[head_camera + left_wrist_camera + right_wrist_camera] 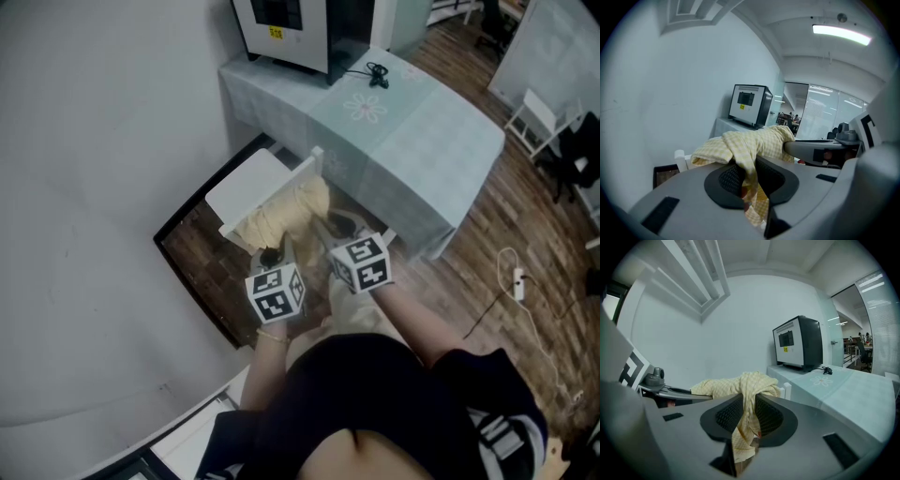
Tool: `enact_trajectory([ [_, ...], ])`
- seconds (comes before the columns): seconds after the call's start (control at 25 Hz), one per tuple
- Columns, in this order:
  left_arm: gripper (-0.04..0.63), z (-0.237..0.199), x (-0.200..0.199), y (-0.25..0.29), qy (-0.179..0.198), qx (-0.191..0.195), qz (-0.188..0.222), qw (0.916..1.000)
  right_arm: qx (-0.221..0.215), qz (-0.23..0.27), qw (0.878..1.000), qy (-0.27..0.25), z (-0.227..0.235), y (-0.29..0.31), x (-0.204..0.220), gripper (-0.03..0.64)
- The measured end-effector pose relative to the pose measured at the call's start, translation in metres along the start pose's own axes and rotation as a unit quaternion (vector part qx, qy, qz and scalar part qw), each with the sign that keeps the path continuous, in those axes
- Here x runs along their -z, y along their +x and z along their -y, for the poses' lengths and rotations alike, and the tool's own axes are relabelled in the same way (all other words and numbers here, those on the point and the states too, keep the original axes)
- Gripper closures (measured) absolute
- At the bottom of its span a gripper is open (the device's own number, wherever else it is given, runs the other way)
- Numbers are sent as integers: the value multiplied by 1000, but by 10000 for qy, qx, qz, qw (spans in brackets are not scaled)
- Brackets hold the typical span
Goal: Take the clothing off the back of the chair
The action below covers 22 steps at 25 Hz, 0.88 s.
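Observation:
A pale yellow checked garment (281,214) hangs bunched between my two grippers, just in front of the white chair (251,185). My left gripper (272,255) is shut on one fold of the garment (745,150), which runs down between its dark pads. My right gripper (323,232) is shut on another fold of the garment (746,394). In the right gripper view a white post of the chair back (787,389) shows just behind the cloth. Both marker cubes sit close together above the person's lap.
A table with a pale green cloth (412,141) stands right behind the chair, with a white-fronted black box appliance (300,28) and a small black cable on it. A white wall (94,187) is at the left. A dark mat (202,258) lies under the chair. A power strip and cable (517,277) lie on the wooden floor at the right.

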<state>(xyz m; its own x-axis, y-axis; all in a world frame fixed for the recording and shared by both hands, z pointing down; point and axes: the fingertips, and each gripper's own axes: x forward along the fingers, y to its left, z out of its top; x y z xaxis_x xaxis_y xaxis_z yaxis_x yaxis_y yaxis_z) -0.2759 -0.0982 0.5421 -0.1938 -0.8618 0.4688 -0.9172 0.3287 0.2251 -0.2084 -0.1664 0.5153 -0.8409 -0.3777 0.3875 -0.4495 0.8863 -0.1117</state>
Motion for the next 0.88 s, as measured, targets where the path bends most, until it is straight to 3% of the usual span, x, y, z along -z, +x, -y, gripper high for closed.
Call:
enact_trajectory([
  [0.88,535,87,4,-1,366,1155,-55,9926,1057,282,9923,574,44,-89,12,526],
])
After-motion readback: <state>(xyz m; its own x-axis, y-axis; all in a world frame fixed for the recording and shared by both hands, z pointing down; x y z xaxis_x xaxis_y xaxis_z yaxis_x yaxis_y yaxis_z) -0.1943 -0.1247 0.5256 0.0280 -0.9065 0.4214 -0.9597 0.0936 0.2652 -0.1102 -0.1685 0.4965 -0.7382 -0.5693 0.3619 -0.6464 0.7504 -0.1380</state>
